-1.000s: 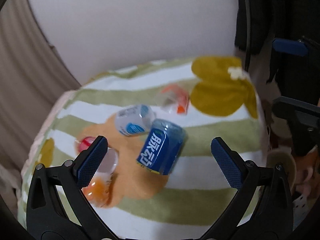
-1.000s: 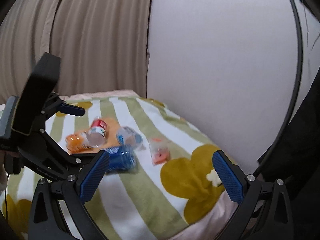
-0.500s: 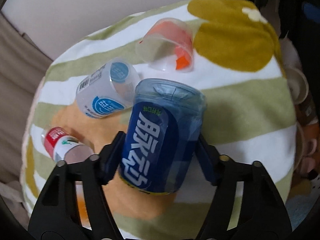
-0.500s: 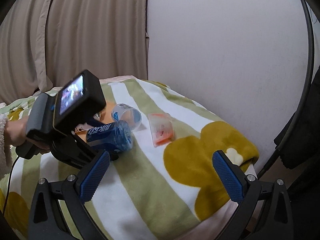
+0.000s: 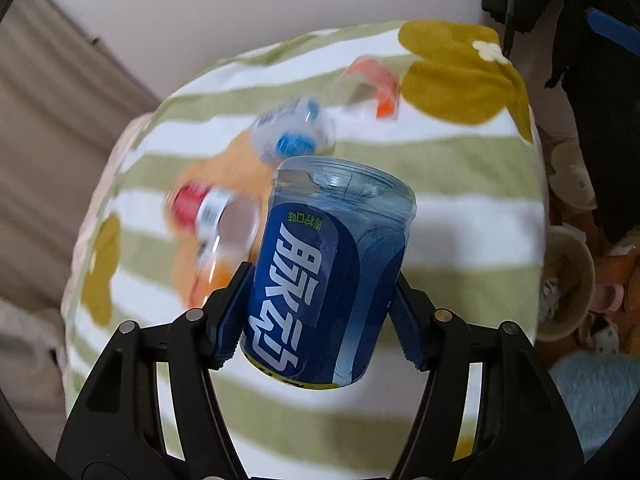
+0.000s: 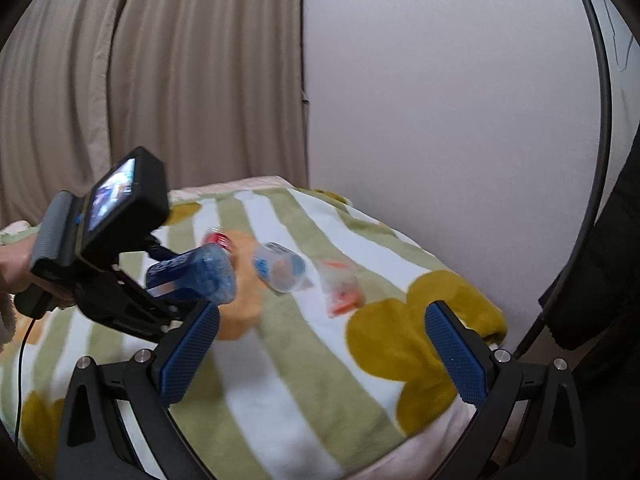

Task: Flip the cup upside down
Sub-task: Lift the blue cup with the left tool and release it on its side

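My left gripper is shut on a blue plastic cup with white lettering, and holds it tilted above the striped blanket. In the right wrist view the same cup is held by the left gripper off the bed, lying roughly sideways. My right gripper is open and empty, above the blanket's near part, to the right of the left one.
Three other cups lie on their sides on the blanket: a clear one with blue print, a clear one with orange, a red-labelled one. White wall and beige curtain stand behind. Dark clothing hangs right.
My left gripper closed on the blue cup and has lifted it off the blanket. The right gripper stayed open and nearly in place.
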`<state>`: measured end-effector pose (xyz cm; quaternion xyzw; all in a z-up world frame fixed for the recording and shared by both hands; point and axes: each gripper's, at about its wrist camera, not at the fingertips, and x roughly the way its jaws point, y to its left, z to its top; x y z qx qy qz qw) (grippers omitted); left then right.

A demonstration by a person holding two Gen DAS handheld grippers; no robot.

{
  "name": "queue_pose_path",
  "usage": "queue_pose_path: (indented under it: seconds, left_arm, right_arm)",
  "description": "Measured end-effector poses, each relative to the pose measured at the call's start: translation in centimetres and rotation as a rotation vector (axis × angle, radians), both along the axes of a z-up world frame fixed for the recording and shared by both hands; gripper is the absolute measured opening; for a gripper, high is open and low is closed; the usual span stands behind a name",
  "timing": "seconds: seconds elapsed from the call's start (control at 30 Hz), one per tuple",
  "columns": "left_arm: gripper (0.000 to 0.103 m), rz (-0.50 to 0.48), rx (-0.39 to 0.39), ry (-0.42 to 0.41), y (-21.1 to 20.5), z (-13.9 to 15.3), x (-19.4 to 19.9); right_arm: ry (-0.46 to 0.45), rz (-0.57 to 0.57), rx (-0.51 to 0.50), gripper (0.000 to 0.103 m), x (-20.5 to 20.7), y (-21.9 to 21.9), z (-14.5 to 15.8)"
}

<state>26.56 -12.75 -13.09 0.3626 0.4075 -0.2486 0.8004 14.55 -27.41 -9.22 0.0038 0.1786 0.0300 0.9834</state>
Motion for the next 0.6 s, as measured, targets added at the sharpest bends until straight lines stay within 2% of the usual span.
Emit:
queue_pose_path:
  seconds: [0.1, 0.27, 0.43, 0.6]
  left_arm:
    - [0.061, 0.048, 0.017, 0.013, 2.6, -0.3, -2.2]
    - [0.061, 0.166, -0.012, 0.079, 6.7, -3.0, -3.9]
    - [0.061, 0.24, -0.02, 0.128, 8.3, -6.4, -4.0]
    - [0.061, 0.264, -0.02, 0.141, 8.8, -7.9, -4.1]
  right_arm:
    - [0.005, 0.039, 0.034, 0.103, -1.0, 1.5, 0.5]
    - [0.017, 0.093, 0.045, 0.103, -2.2, 4.3, 0.8]
    - [0.037, 0.131, 0.055, 0.103, -2.8, 6.2, 0.9]
    - [0.047, 0.145, 0.048, 0.103, -3.1, 7.3, 1.1]
